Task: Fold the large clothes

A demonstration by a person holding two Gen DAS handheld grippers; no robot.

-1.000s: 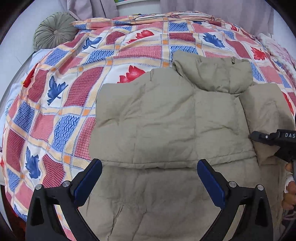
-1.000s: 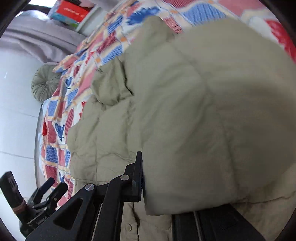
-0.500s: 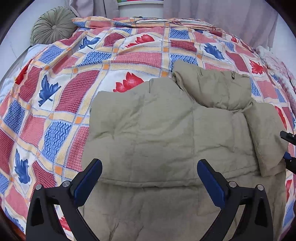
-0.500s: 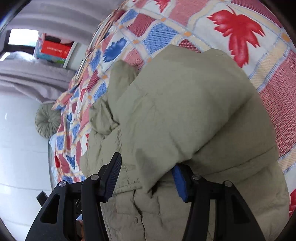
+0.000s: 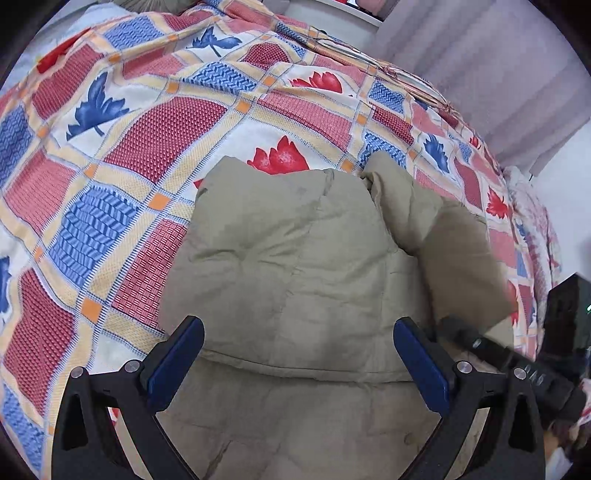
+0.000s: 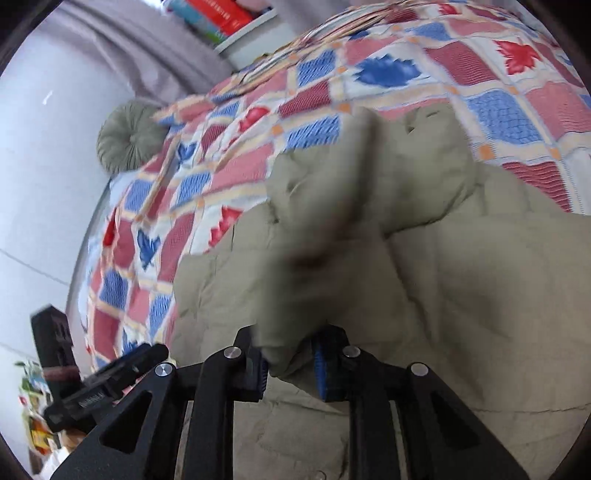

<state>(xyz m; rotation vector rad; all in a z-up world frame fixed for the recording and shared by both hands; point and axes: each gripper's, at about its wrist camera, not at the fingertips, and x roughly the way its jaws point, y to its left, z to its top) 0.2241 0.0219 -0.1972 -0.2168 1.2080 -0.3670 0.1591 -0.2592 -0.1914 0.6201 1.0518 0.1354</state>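
Observation:
A large olive-beige padded jacket (image 5: 295,266) lies on the bed, back up, hood (image 5: 402,195) at the far end. It fills the right wrist view (image 6: 461,295) too. My left gripper (image 5: 295,365) is open and empty, hovering over the jacket's lower part. My right gripper (image 6: 290,363) is shut on the jacket's right sleeve (image 6: 314,266) and holds it lifted over the jacket's body. The sleeve is motion-blurred. In the left wrist view the sleeve (image 5: 465,266) rises at the right, with the right gripper's black body (image 5: 517,365) below it.
The bed carries a red, blue and cream patchwork quilt (image 5: 147,140) with leaf prints. A round grey-green cushion (image 6: 129,136) sits at the head of the bed. Grey curtains (image 5: 480,74) hang behind. Books (image 6: 218,18) stand on a shelf. The left gripper (image 6: 107,384) shows at lower left.
My right gripper has closed on the sleeve and swung it inward over the jacket's body. My left gripper has shifted and turned left, staying open above the jacket.

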